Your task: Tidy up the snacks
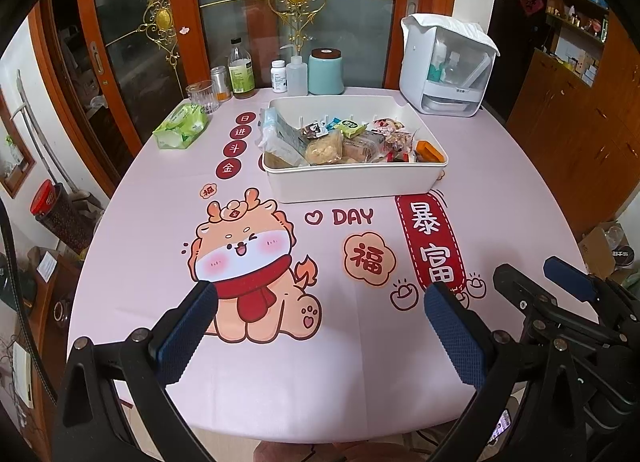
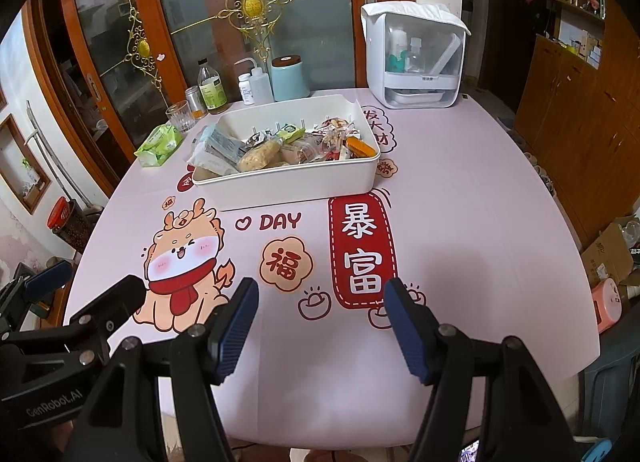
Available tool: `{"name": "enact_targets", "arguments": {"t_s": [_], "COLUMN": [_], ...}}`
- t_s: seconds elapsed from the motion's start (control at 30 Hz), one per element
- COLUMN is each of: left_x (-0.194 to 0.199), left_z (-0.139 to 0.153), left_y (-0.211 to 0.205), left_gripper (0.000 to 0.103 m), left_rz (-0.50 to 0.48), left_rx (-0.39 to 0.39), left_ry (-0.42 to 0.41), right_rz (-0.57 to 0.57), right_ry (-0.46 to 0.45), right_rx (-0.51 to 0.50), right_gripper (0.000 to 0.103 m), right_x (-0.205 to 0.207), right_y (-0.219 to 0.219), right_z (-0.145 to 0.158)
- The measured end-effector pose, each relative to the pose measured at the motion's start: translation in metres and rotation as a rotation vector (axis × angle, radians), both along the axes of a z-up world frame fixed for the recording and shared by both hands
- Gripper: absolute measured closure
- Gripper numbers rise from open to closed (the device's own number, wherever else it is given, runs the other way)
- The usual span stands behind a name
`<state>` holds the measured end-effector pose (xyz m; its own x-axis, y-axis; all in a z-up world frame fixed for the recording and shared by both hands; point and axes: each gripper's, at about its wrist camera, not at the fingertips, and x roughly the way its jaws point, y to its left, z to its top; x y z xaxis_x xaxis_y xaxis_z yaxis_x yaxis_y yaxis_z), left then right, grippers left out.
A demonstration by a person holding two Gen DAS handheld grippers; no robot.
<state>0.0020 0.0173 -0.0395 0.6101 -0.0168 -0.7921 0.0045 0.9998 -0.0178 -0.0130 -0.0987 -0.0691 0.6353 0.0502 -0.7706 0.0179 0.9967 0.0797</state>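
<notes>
The white snack bin (image 1: 352,182) sits in the upper middle of the left wrist view, on the pink printed desk (image 1: 360,362), heaped with wrapped snacks (image 1: 344,142): a pale puffed cake, clear-wrapped pastries, small candy packets and an orange packet at its right end. Behind the bin, toward the top of the frame, stand a teal canister (image 1: 326,72), a squeeze bottle (image 1: 297,76), a white pill bottle (image 1: 279,76), a green-labelled glass bottle (image 1: 241,70) and a ribbed drinking glass (image 1: 202,96). A green tissue pack (image 1: 182,130) lies at the upper left, and a white appliance (image 1: 446,70) stands at the upper right.

The left gripper (image 1: 320,322) hangs low in the frame over the cartoon dragon print, its jaws spread wide with nothing between them. In the right wrist view the right gripper (image 2: 322,322) is likewise low in the frame, its jaws spread apart and empty, well apart from the bin.
</notes>
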Motion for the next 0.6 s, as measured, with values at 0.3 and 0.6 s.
{"name": "enact_targets", "arguments": {"t_s": [0.3,0.6], "left_x": [0.0004,0.0013], "left_z": [-0.0058,-0.0058], "left_y": [0.0032,0.0035], "left_gripper": [0.001,0.001], "left_rz": [0.000,0.002], "left_rx": [0.003,0.003], "left_ry": [0.010,0.012], "right_rz": [0.001,0.000], "right_ry": [0.008,0.013], "right_rx": [0.002,0.000], "right_gripper": [0.037,0.037], "right_x": [0.0033,0.0050], "right_y": [0.0004,0.0019], "right_z": [-0.0066,-0.0107]}}
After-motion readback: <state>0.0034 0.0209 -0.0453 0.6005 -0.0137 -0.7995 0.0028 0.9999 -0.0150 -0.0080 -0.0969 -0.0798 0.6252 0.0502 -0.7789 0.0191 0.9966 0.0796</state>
